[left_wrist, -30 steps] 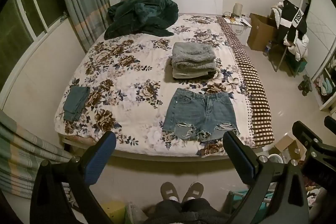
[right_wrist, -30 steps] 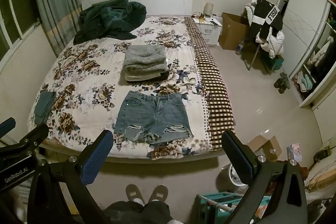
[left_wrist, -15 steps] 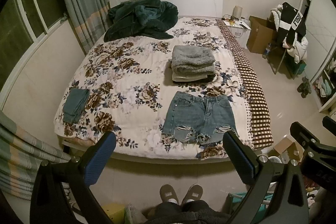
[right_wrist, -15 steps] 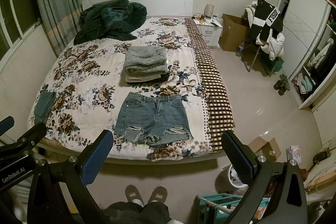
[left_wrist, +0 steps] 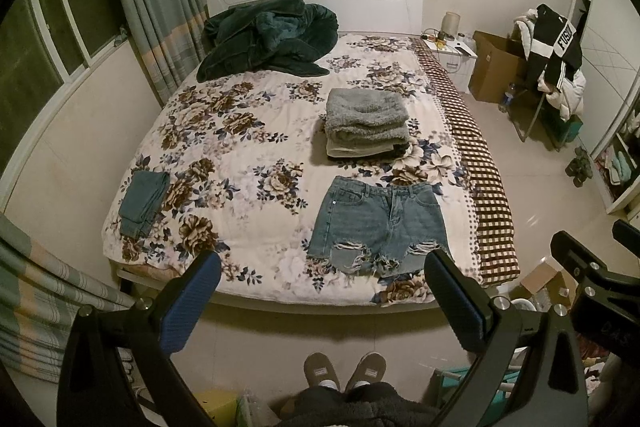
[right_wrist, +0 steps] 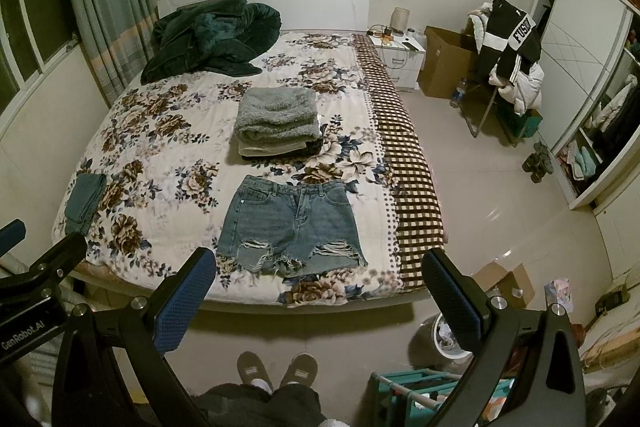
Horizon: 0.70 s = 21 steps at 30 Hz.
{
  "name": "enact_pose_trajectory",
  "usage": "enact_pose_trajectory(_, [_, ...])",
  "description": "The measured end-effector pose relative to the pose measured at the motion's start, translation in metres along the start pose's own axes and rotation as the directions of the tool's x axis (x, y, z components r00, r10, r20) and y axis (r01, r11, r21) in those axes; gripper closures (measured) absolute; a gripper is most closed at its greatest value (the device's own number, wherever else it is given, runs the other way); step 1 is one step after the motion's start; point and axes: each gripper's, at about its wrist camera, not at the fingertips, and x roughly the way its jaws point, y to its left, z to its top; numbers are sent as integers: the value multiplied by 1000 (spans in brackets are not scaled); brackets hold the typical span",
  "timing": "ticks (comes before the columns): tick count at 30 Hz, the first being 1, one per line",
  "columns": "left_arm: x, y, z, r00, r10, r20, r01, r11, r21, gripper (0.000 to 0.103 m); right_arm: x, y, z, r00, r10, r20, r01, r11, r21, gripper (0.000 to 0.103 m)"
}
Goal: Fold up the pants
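Blue ripped denim shorts (left_wrist: 378,223) lie flat near the foot of the floral bed (left_wrist: 248,147), waistband toward the headboard; they also show in the right wrist view (right_wrist: 290,223). My left gripper (left_wrist: 320,301) is open and empty, held in the air before the bed's foot edge, short of the shorts. My right gripper (right_wrist: 316,297) is open and empty at the same distance, to the right of the left one. Neither touches any cloth.
A stack of folded grey clothes (left_wrist: 366,123) lies beyond the shorts. Folded teal pants (left_wrist: 144,201) sit at the bed's left edge. A dark green blanket (left_wrist: 268,35) is heaped at the headboard. My slippered feet (left_wrist: 346,373) stand on the floor. A chair with jackets (right_wrist: 508,55) stands right.
Both grippers have drifted slightly back and up, so the bed sits a little lower in both views. The fingers stay open and the clothes have not moved.
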Motion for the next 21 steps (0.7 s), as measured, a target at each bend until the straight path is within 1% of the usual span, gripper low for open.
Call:
enact_pose_trajectory(6, [0, 0, 1, 1000, 0, 2, 0, 1000, 2, 0, -6, 8, 9, 1000, 6, -6, -6, 1000, 0, 0])
enact_pose_trajectory(21, [0, 0, -1, 1000, 2, 4, -2, 1000, 1, 0, -4, 7, 10, 1000, 5, -8, -5, 1000, -2, 0])
